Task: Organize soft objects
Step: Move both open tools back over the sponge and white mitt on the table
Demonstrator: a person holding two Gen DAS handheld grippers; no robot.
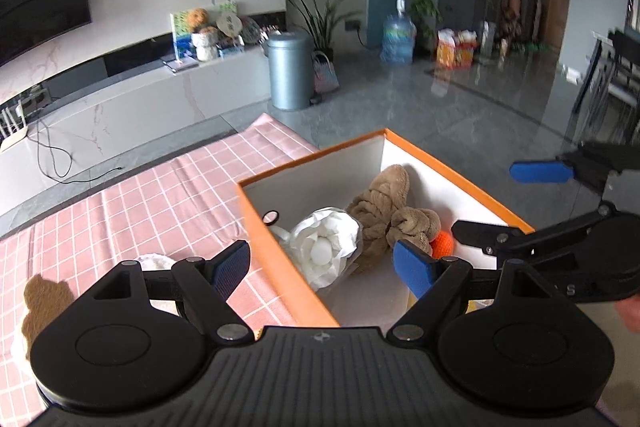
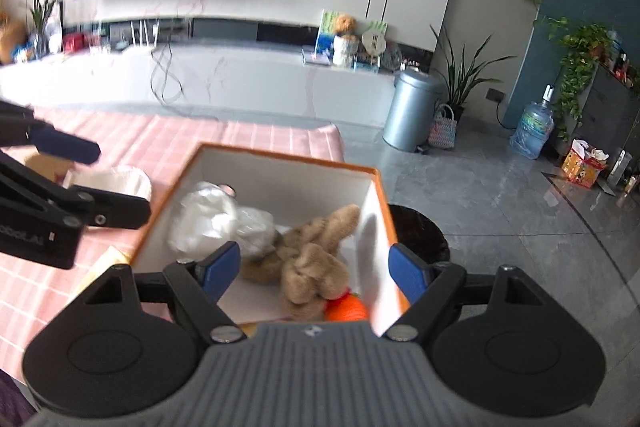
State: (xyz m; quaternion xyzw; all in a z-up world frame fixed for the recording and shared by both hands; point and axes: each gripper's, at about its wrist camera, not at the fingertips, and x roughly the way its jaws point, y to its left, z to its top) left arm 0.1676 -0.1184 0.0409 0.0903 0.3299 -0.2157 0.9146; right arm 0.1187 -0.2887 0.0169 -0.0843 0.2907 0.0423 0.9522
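Observation:
An orange-rimmed box (image 1: 280, 259) (image 2: 280, 155) with white walls stands on the pink checked tablecloth (image 1: 160, 195). Inside lie a tan plush toy (image 1: 386, 211) (image 2: 316, 259), a white crinkled plastic bundle (image 1: 328, 247) (image 2: 216, 215) and an orange ball (image 1: 443, 243) (image 2: 346, 309). My left gripper (image 1: 322, 267) hovers open over the box's near left wall, holding nothing. My right gripper (image 2: 314, 269) is open and bare above the near right corner; in the left wrist view it (image 1: 488, 201) reaches in from the right.
Left of the box, a white soft item (image 1: 156, 261) (image 2: 132, 175) and a brown-and-white plush (image 1: 42, 303) lie on the cloth. A dark round object (image 2: 418, 227) sits below the table's right edge. A grey bin (image 1: 289, 71) and a water bottle (image 2: 532, 127) stand on the floor.

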